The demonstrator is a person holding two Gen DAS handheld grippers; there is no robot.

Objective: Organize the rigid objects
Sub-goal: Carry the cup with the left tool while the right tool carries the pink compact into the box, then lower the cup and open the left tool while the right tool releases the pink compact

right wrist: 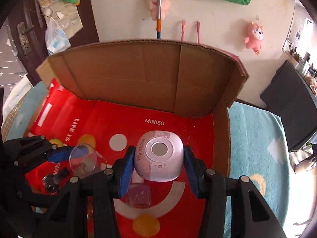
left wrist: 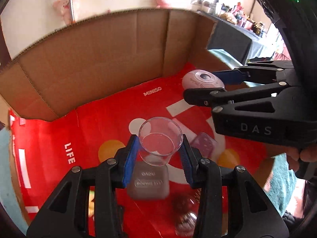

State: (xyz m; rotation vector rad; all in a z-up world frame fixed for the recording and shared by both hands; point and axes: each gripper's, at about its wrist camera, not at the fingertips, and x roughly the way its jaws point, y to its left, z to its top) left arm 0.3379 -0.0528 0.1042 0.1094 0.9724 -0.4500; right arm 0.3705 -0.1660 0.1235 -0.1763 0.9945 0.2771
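Observation:
My left gripper (left wrist: 160,150) is shut on a clear plastic cup (left wrist: 160,142) and holds it above the red floor of an open cardboard box (left wrist: 99,63). My right gripper (right wrist: 158,162) is shut on a pale pink rounded My Melody case (right wrist: 159,155), held above the box floor near the right wall. The case (left wrist: 202,79) and right gripper (left wrist: 225,83) also show in the left wrist view at the right. The cup (right wrist: 87,160) and left gripper (right wrist: 59,154) show at the left of the right wrist view.
On the box floor lie a grey square case (left wrist: 148,180), a small translucent purple box (right wrist: 138,196), and dark glassy objects (right wrist: 53,178). The box stands on a teal mat (right wrist: 255,138). A dark cabinet (right wrist: 293,107) stands at the right.

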